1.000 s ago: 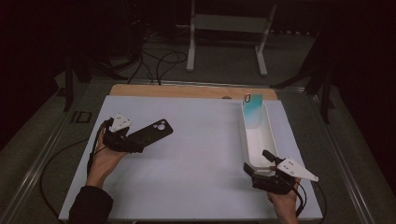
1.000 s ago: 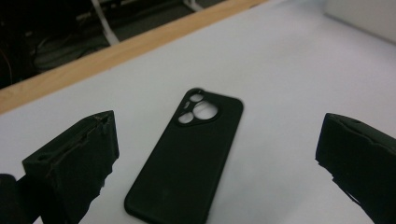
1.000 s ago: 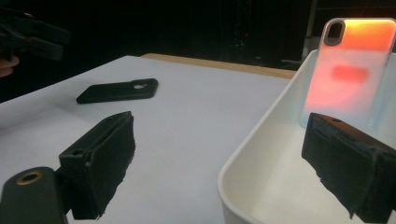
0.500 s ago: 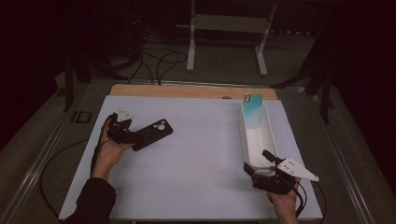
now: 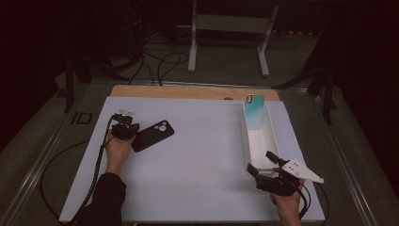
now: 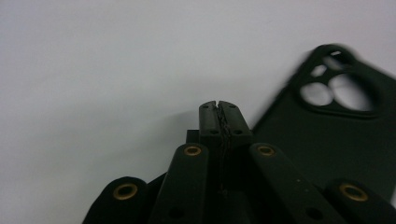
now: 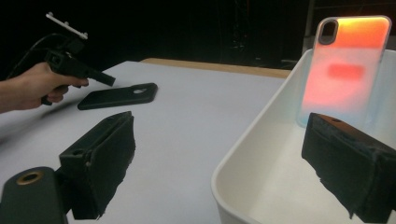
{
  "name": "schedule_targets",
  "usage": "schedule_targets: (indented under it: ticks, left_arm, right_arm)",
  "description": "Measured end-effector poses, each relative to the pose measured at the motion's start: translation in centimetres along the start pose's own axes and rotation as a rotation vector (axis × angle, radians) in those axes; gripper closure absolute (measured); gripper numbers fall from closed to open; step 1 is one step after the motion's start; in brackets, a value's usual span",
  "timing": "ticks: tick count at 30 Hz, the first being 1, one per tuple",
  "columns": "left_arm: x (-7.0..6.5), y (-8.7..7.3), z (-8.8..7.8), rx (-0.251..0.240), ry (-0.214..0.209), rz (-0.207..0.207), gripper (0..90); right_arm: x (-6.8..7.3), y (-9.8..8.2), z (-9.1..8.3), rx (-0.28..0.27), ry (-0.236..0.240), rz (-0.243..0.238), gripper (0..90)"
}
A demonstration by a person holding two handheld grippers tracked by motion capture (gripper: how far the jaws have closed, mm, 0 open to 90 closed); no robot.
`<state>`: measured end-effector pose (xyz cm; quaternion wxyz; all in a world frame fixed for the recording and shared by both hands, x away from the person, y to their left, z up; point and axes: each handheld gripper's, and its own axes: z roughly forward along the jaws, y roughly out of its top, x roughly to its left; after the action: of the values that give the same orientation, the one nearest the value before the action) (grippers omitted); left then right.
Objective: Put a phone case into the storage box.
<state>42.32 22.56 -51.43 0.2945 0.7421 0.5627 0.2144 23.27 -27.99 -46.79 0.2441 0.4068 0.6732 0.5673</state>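
Observation:
A black phone case [image 5: 153, 135] lies flat on the white table, camera cutout toward the far right. My left gripper [image 5: 128, 131] sits at its left end. In the left gripper view its jaws [image 6: 219, 116] have just been closing and now meet pad to pad with nothing between them, the black case [image 6: 327, 135] just to their right. My right gripper [image 5: 261, 162] rests open at the near end of a white tray [image 5: 269, 141]. In the right gripper view the pads [image 7: 107, 158] stand wide apart, astride the tray rim [image 7: 252, 140]. A gradient-coloured phone case [image 7: 345, 70] leans upright at the tray's far end.
The gradient case [image 5: 254, 110] stands against the tray's far wall. A wooden strip [image 5: 188, 92] runs along the table's far edge. Cables trail off the left side. A white stand [image 5: 226, 28] is on the floor beyond. The other hand's gripper [image 7: 79, 65] hovers over the black case [image 7: 119, 95].
My left gripper has moved a little away from the person and sunk toward the table, and its jaws have closed. The black case and my right gripper have stayed in place.

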Motion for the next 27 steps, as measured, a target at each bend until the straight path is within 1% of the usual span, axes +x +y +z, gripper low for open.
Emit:
schedule_targets:
  ticks: [1,2,4,6,8,10,11,12,13,14,15,16,17,18,19,20,21,22,26,27]
  left_arm:
    - [0.0,0.0,0.0,0.000,0.000,0.000,89.7]
    - [-0.1,-0.1,0.4,0.019,0.019,0.010,89.7]
    - [0.0,-0.2,0.6,0.028,0.022,0.008,89.8]
    - [0.0,-0.2,0.6,0.028,0.019,0.004,90.0]
    - [-0.2,-0.2,0.4,0.044,0.012,0.021,90.0]
    - [-0.5,-0.4,0.2,0.049,0.000,0.044,90.0]
    - [-0.5,-0.4,0.2,0.049,0.000,0.044,90.0]
    - [-0.9,-0.6,0.0,0.050,-0.005,0.069,90.0]
    - [-1.1,-0.7,-0.1,0.050,-0.005,0.078,90.0]
    - [-1.1,-0.7,-0.1,0.050,-0.005,0.078,90.0]
    - [-1.6,-0.9,-0.2,0.045,-0.007,0.094,90.0]
    - [-1.9,-0.9,-0.3,0.044,-0.016,0.100,90.0]
    - [-2.1,-1.0,-0.3,0.044,-0.022,0.109,90.0]
    - [-2.1,-1.0,-0.3,0.044,-0.022,0.109,90.0]
    - [-2.8,-1.3,-0.5,0.041,-0.040,0.129,90.0]
    - [-2.8,-1.3,-0.5,0.041,-0.040,0.129,90.0]
    - [-3.6,-1.6,-0.8,0.036,-0.051,0.150,90.0]
    - [-3.6,-1.6,-0.8,0.036,-0.051,0.150,90.0]
    - [-5.0,-2.3,-1.5,0.036,-0.067,0.178,90.0]
    - [-5.0,-2.3,-1.5,0.036,-0.067,0.178,90.0]
  right_arm:
    - [0.0,0.0,0.0,0.000,-0.001,0.002,9.4]
    - [0.0,0.0,0.0,0.000,-0.001,0.002,9.4]
    - [0.0,0.0,-0.1,0.001,0.000,0.001,9.5]
    - [0.0,0.0,-0.1,0.001,-0.001,0.001,9.4]
    - [0.0,0.0,-0.1,0.001,-0.001,0.003,9.5]
    - [0.0,0.0,-0.1,0.002,-0.001,0.004,9.5]
    - [0.1,0.0,-0.1,0.001,-0.001,0.003,9.5]
    - [0.1,0.0,-0.1,0.001,-0.001,0.003,9.5]
    - [0.1,0.0,-0.1,0.002,0.000,0.004,9.5]
    - [0.1,0.0,0.0,0.002,0.000,0.005,9.5]
    - [0.2,0.0,0.0,0.003,0.001,0.005,9.5]
    - [0.2,0.0,0.0,0.003,0.003,0.005,9.5]
    - [0.2,0.0,0.1,0.003,0.003,0.004,9.5]
    - [0.2,0.0,0.1,0.003,0.003,0.004,9.5]
    - [0.2,0.0,0.1,0.002,0.001,0.001,9.5]
    - [0.2,0.0,0.1,0.002,0.001,0.001,9.5]
    - [0.1,0.0,0.0,0.001,-0.003,0.007,9.5]
    - [0.1,0.0,0.0,0.000,-0.003,0.009,9.5]
    - [0.0,0.0,0.0,-0.001,-0.002,0.012,9.5]
    - [0.0,0.0,0.0,-0.001,-0.002,0.012,9.5]
